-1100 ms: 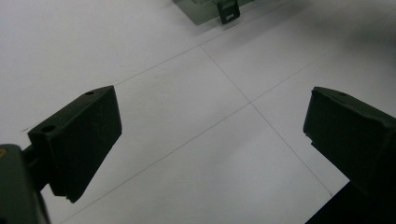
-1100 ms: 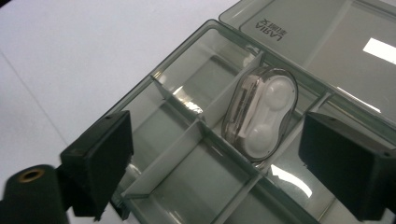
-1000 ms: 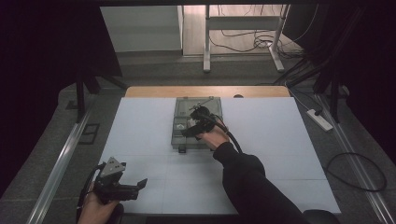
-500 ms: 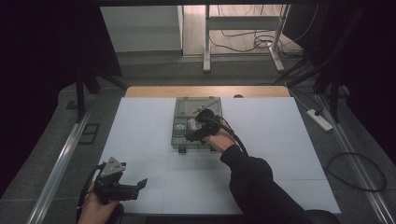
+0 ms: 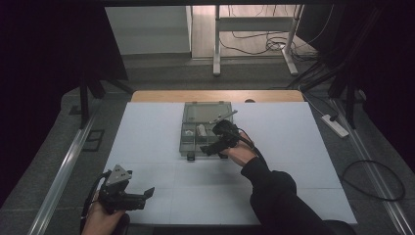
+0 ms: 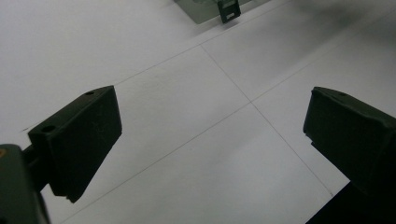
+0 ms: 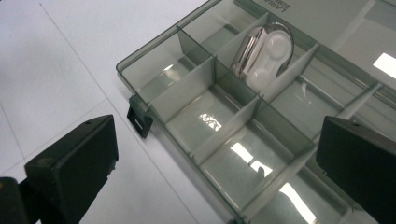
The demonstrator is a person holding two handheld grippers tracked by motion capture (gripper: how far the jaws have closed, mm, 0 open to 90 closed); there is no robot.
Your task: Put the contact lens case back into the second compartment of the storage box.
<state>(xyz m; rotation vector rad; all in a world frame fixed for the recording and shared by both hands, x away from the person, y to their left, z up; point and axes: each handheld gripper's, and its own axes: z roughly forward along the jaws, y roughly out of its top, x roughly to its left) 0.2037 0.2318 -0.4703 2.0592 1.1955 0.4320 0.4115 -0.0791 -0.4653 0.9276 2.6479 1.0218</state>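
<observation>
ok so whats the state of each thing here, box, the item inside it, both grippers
compartment box: lid open, laid back flat, latch hanging at the front edge
white and metal item: lying in a rear compartment, not held
other compartments: those in view look empty
right gripper: open, nothing between its jaws, over the box's front edge
left gripper: open, holding nothing, over bare table
</observation>
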